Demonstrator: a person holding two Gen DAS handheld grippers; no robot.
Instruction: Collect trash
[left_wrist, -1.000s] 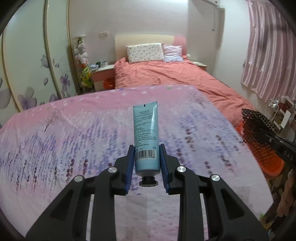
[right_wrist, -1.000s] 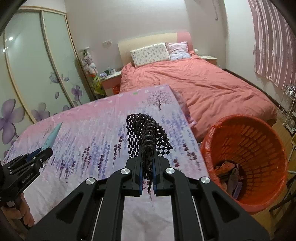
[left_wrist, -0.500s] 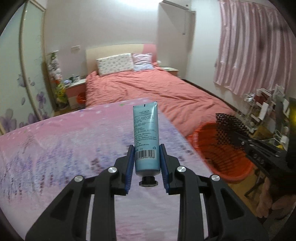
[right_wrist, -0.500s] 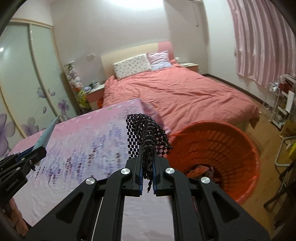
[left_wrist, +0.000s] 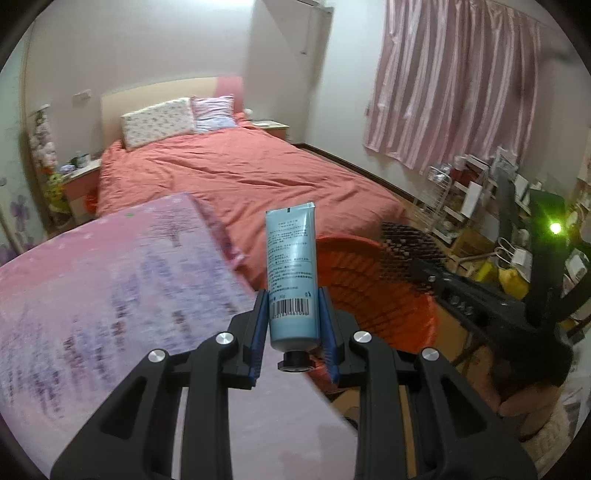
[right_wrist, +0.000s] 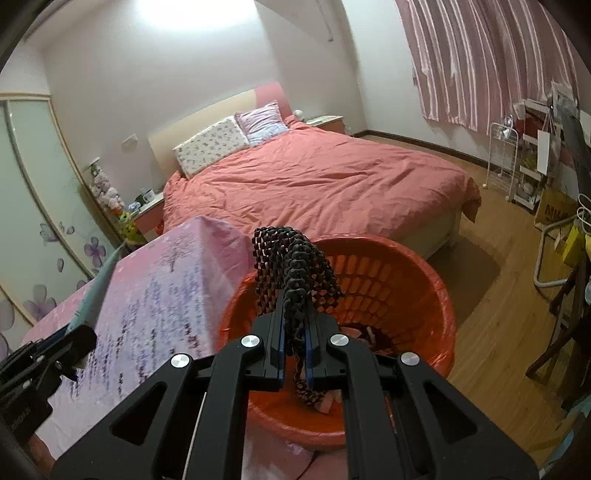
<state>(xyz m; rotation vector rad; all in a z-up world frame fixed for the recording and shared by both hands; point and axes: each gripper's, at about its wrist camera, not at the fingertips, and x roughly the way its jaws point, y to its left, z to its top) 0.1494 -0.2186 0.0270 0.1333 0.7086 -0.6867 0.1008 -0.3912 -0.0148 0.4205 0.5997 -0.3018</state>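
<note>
Bedroom, orange basket (right_wrist: 436, 295) beside desk (right_wrist: 155, 295) edge, some trash inside. My right claw (right_wrist: 295, 341) pinches black mesh (right_wrist: 295, 266) above it; left claw (left_wrist: 293, 325) pinches blue tube (left_wrist: 291, 273). Both undropped.

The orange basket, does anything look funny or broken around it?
Nothing looks broken or spilled. The orange basket stands upright with scraps inside. The right gripper holds a black mesh over it, and the left gripper holds a blue tube upright.
</note>
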